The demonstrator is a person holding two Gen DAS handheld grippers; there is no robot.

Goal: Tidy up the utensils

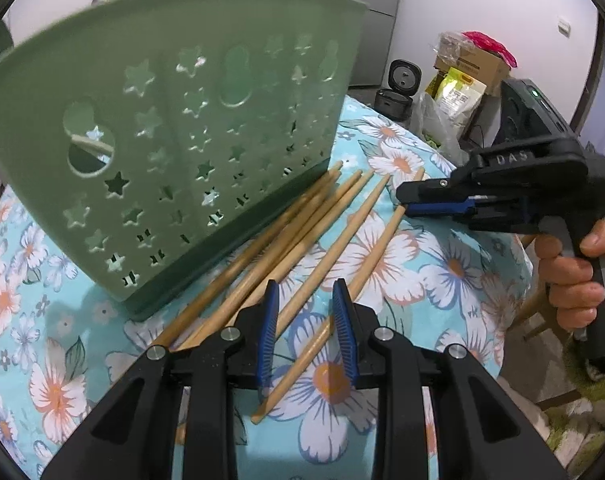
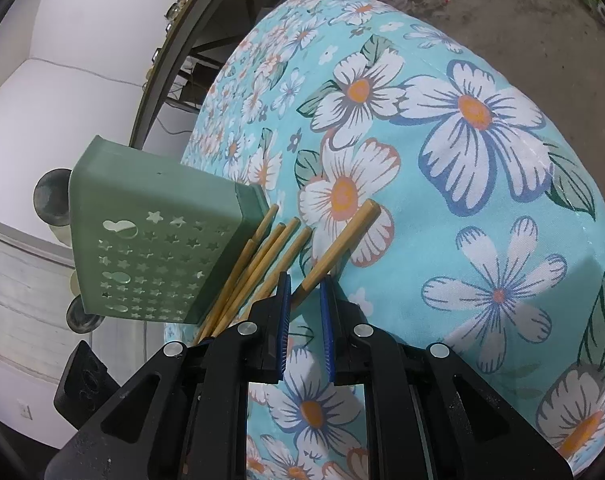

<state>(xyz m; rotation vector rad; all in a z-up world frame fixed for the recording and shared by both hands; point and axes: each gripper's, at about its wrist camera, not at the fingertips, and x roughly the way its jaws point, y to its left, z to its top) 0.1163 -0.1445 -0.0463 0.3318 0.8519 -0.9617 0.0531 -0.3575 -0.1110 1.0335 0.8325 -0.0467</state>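
Left gripper [image 1: 306, 300]: nearest to us, its fingers stand apart over two chopsticks, and we see neither pad pressing them.
Right gripper [image 2: 305, 294]: we see its fingers narrowly apart with one chopstick [image 2: 338, 248] between them; whether the pads clamp it we cannot tell.
Holder [image 1: 162, 132]: a green bin with star cut-outs, lying tipped on the tabletop [image 1: 442, 264]; we cannot see inside it.
Chopsticks [image 1: 302, 240]: we count about six wooden ones, fanned on the flowered cloth just right of the holder, the leftmost touching its base.
Edges: the tabletop drops away close on the right, where a hand [image 1: 578, 276] grips the right handle.
Open room: bare cloth lies near and right of the sticks.
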